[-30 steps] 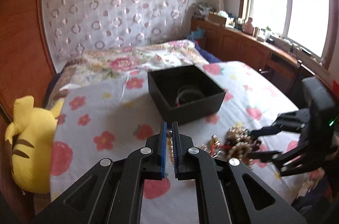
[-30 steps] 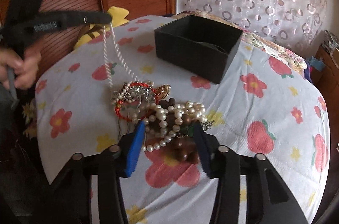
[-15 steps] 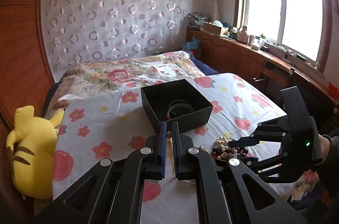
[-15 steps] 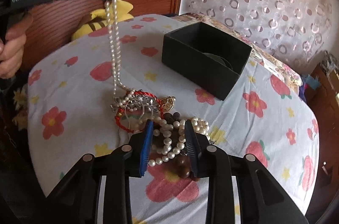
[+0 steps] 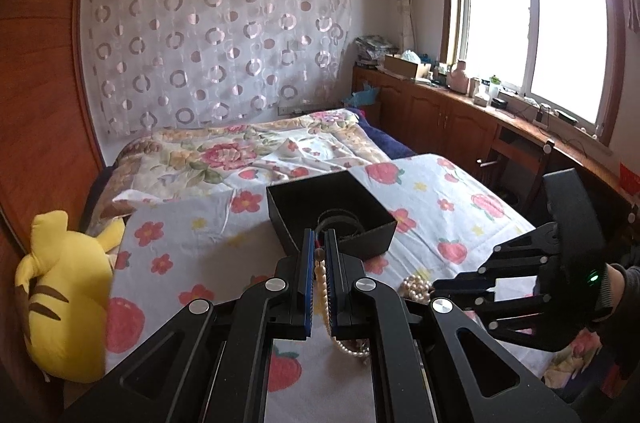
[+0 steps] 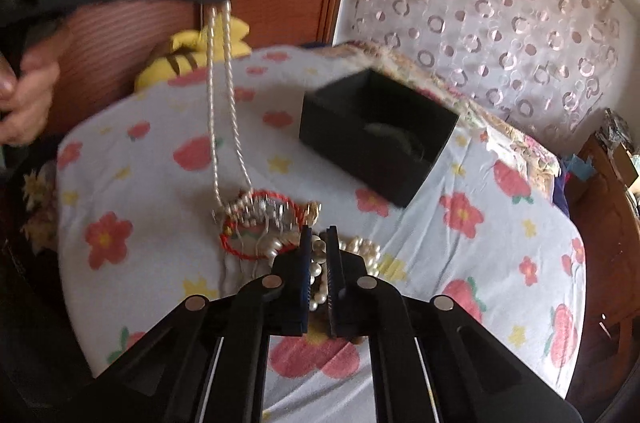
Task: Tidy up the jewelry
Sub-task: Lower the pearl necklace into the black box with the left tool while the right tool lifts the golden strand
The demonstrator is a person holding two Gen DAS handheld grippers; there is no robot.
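While the left gripper (image 5: 319, 255) has its jaws pinched on a pearl necklace (image 6: 224, 95), the strand hangs down in two lines from the fingertips to the jewelry pile (image 6: 280, 227) on the flowered sheet (image 6: 440, 263). In the left wrist view the pearls run between the blue pads (image 5: 307, 275) and drop below them. The right gripper (image 6: 317, 243) is pressed together on a pearl bracelet (image 6: 320, 263) of larger pearls at the near edge of the pile; more of these pearls show just right of its fingers. The pile also has a red cord bangle (image 6: 256, 227) with silver bits tangled in it and a gold-coloured piece (image 6: 312, 211) beside that. A black open box (image 6: 376, 131) sits on the sheet beyond the pile, apart from it, with a dark ring-shaped item (image 5: 338, 221) inside. A yellow plush toy (image 5: 68, 287) lies at the left edge of the bed. A hand (image 6: 28, 95) grips the left tool's handle; the view is blurred there. Window (image 5: 532, 35) and wooden cabinets (image 5: 440, 119) are on the right, a circle-patterned curtain (image 5: 216, 39) behind.
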